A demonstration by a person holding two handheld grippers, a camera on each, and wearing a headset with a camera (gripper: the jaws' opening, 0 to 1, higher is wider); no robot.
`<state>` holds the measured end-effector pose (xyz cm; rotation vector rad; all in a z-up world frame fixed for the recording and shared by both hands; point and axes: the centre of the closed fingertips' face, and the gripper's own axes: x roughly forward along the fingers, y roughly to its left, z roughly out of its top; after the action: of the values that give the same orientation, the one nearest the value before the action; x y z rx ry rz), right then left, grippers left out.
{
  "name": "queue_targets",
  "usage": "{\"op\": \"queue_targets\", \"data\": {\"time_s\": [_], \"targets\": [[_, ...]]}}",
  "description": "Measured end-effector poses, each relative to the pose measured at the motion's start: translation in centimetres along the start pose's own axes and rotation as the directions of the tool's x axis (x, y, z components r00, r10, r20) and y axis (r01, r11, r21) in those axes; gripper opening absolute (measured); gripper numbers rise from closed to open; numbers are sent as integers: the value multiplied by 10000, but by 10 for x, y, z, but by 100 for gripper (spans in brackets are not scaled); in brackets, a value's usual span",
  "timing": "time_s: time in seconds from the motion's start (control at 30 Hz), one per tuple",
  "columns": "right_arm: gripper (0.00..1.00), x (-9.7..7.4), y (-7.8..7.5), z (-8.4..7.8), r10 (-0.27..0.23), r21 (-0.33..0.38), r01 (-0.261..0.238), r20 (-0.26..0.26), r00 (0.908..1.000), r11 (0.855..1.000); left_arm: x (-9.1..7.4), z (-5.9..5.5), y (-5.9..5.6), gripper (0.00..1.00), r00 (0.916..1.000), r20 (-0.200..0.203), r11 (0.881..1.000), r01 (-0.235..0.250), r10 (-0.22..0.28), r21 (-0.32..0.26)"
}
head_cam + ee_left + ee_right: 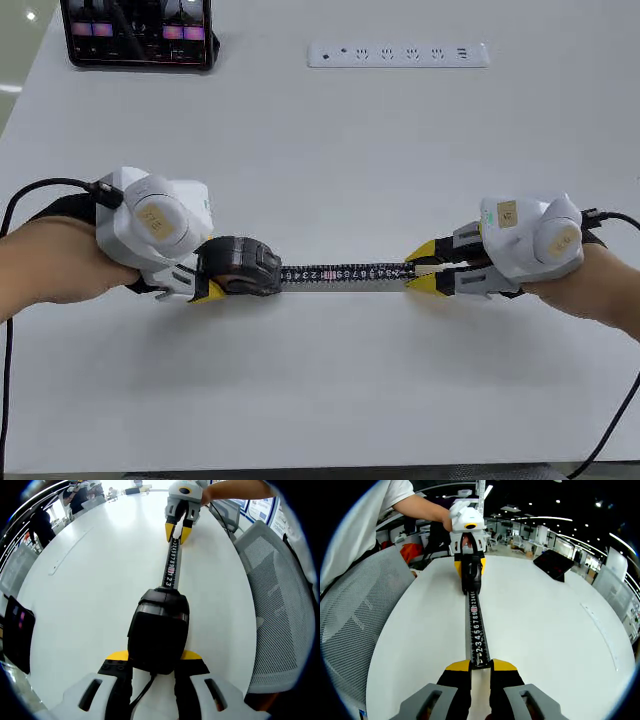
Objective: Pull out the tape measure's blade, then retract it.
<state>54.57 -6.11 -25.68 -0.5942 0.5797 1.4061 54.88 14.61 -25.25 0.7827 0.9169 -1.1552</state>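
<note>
The black tape measure case (238, 266) rests on the white table (320, 130), and my left gripper (207, 286) is shut on it. The same case (159, 630) sits between the yellow-tipped jaws in the left gripper view. A short length of black blade with white numbers (345, 273) stretches rightward to my right gripper (422, 268), which is shut on the blade's end. In the right gripper view the blade (477, 632) runs from my jaws straight to the case (471, 577) held by the left gripper (469, 567). The right gripper (178, 531) appears far up in the left gripper view.
A white power strip (398, 54) lies at the far middle of the table. A dark tablet with a lit screen (140, 30) stands at the far left. Black cables (20, 200) trail from both grippers. A grey mesh chair (280, 605) stands beside the table.
</note>
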Motion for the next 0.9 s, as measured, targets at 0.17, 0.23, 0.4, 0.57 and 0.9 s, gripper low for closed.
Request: {"op": "queue_targets", "data": {"time_s": [0.17, 0.23, 0.4, 0.57, 0.9], "targets": [[9, -5, -1, -4, -25, -2, 25, -107, 9999, 10000, 0, 0, 0, 27, 10000, -5, 10000, -1, 1, 5], [9, -7, -1, -6, -31, 1, 31, -137, 9999, 10000, 0, 0, 0, 27, 10000, -8, 10000, 2, -2, 3], [9, -11, -2, -10, -67, 1, 67, -221, 9997, 10000, 0, 0, 0, 27, 10000, -25, 10000, 2, -2, 7], [9, -17, -4, -16, -126, 5, 126, -313, 9994, 9999, 0, 0, -1, 27, 10000, -37, 10000, 3, -3, -1], [9, -29, -4, -27, -225, 110, 231, -514, 9984, 9997, 0, 0, -1, 27, 10000, -67, 10000, 4, -4, 26]]}}
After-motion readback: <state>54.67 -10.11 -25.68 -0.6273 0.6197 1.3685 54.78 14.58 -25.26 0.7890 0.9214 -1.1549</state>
